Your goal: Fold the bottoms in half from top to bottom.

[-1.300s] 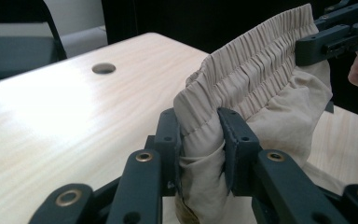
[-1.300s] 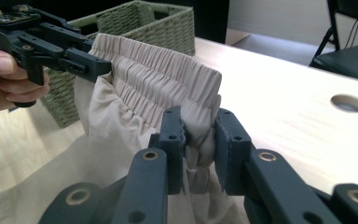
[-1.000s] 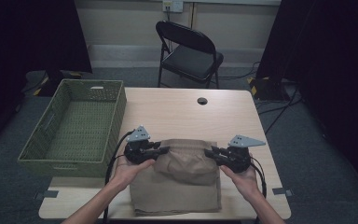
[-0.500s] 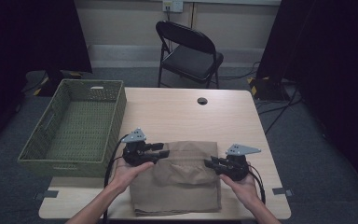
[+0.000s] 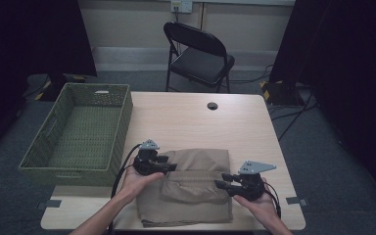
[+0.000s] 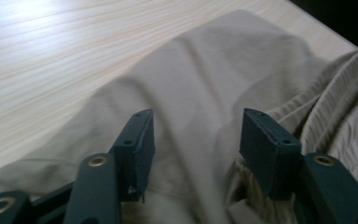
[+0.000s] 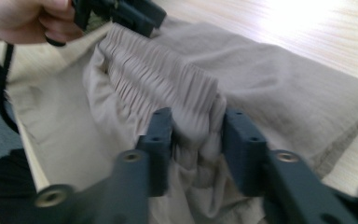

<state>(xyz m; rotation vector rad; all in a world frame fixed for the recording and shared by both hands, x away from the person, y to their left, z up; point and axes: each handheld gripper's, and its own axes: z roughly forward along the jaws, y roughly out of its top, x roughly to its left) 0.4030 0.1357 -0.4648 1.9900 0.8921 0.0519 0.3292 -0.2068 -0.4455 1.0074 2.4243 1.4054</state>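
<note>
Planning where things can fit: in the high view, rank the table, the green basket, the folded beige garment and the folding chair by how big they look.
1. Table, clearly largest.
2. Green basket.
3. Folded beige garment, somewhat smaller than the basket.
4. Folding chair: looks close to the garment, but it stands farther from the camera, so that rank is unsure.

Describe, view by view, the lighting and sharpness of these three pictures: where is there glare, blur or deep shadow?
High view: dim overall, black at both sides, the table moderately lit. Left gripper view: glare whitens the wood at the top left; the khaki garment is fairly sharp. Right gripper view: glare on the wood at the top right; the ribbed waistband and the right gripper are smeared by blur.
</note>
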